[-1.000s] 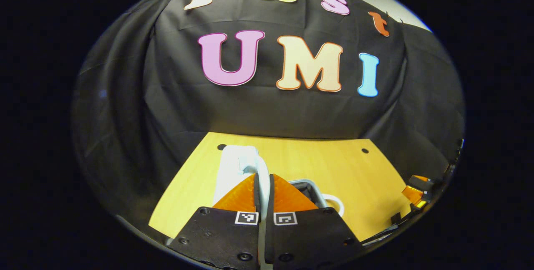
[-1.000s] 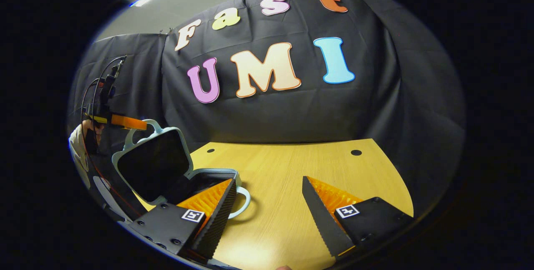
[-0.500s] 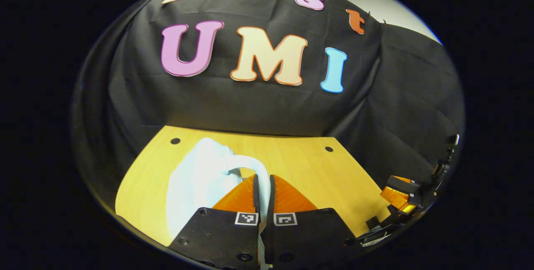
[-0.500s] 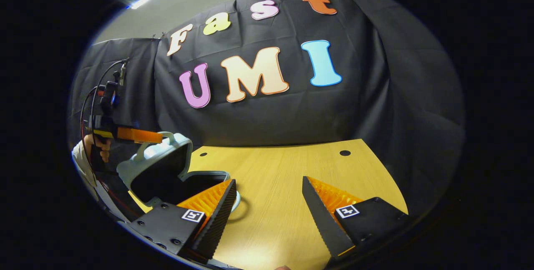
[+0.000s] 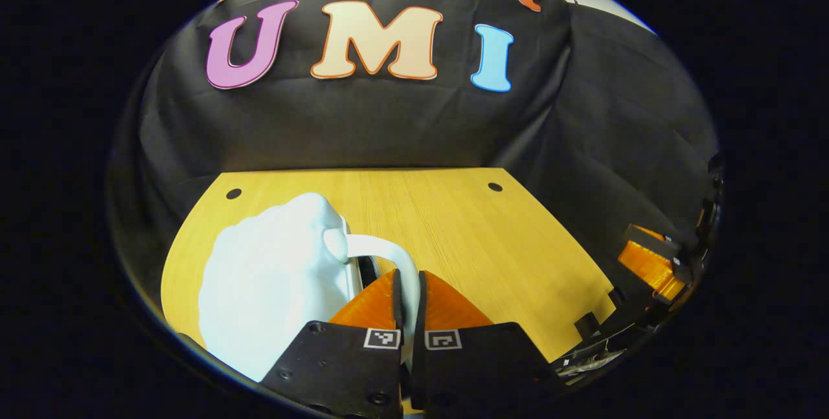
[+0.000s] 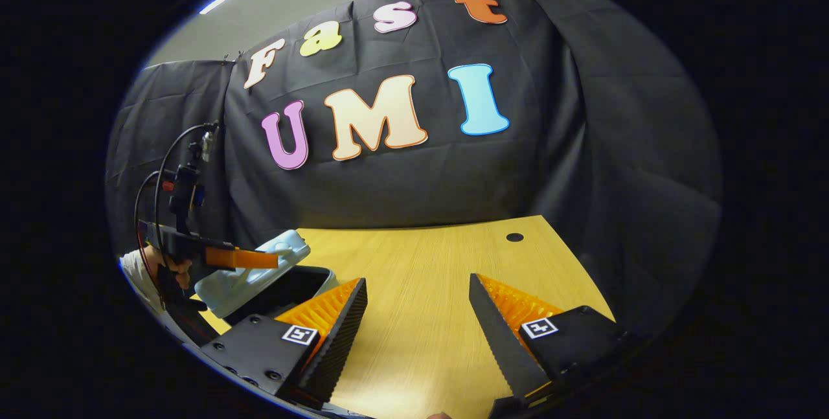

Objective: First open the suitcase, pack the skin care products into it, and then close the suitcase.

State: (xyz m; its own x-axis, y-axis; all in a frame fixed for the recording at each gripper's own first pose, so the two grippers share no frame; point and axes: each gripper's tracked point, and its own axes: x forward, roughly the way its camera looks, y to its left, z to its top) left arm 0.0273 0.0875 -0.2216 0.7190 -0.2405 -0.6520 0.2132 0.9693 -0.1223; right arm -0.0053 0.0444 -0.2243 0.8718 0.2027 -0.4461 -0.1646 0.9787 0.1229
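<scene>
At the desk's near left corner: suitcase, pale shell, lid partly lowered over the dark lower half, a gap showing between them in the right gripper view.

Left gripper: fingers closed tight on the lid's handle, both pressing its thin white loop. I hold it low and roughly level over the case, my hand behind it at the desk's left edge.

Right gripper: fingers wide apart, holding nothing, hovering above bare desk near its front edge, just right of the case.

Skin care products: I cannot tell where they are; none visible on the desk, the case's inside too dark to read.

Step in hand, my judgement: closing. Lower the lid slowly along its hinge arc, keep the handle clamped until the rims meet squarely, keep the right fingers clear of the gap.
</scene>
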